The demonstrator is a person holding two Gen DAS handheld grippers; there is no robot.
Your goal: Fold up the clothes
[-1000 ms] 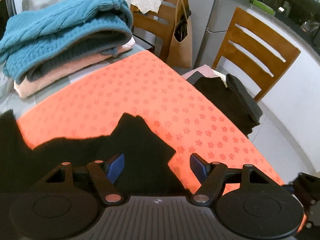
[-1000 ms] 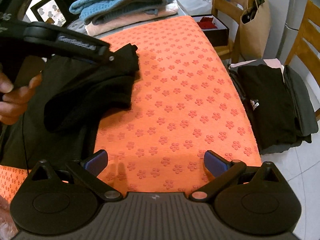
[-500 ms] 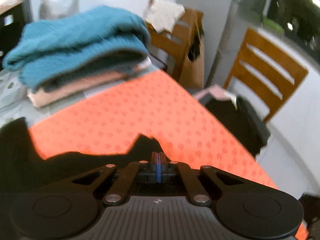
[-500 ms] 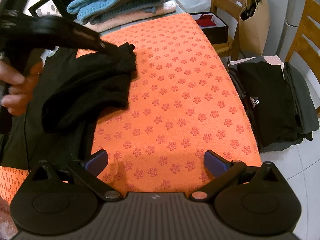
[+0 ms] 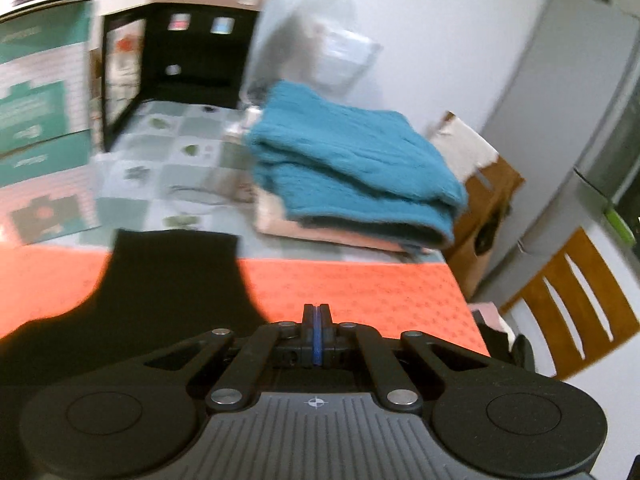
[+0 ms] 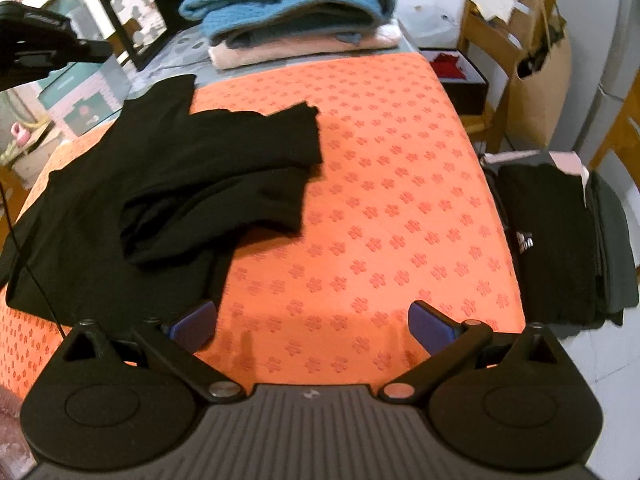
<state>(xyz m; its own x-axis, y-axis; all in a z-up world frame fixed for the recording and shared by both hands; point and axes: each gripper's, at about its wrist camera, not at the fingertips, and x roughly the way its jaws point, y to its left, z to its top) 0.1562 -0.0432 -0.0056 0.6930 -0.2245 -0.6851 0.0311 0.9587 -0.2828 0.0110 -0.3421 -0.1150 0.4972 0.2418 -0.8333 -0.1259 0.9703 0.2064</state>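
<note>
On the left half of the worktop (image 6: 400,208), which is covered by an orange flowered cloth, lies the black garment (image 6: 168,184). Its body is spread flat toward the left edge, and one part is doubled over on top in a loose, rumpled lap reaching toward the middle. It looks partly folded: one flap is over, but the edges are uneven and the shape is still wide, so smoothing and further folds seem left to do.

The left tool (image 5: 316,334) is raised above the garment with its blue pads pressed together and nothing visible between them. The right tool (image 6: 312,320) hangs over the near edge with its jaws spread wide and empty, the left pad just at the garment's near hem.

At the far edge sits a stack of folded knitwear (image 6: 296,4), teal over pink, apparently finished pieces. Off the right edge, a pile of dark clothes (image 6: 560,240) rests on a seat. The orange cloth to the right of the garment is bare, so nothing blocks a fold that way.
</note>
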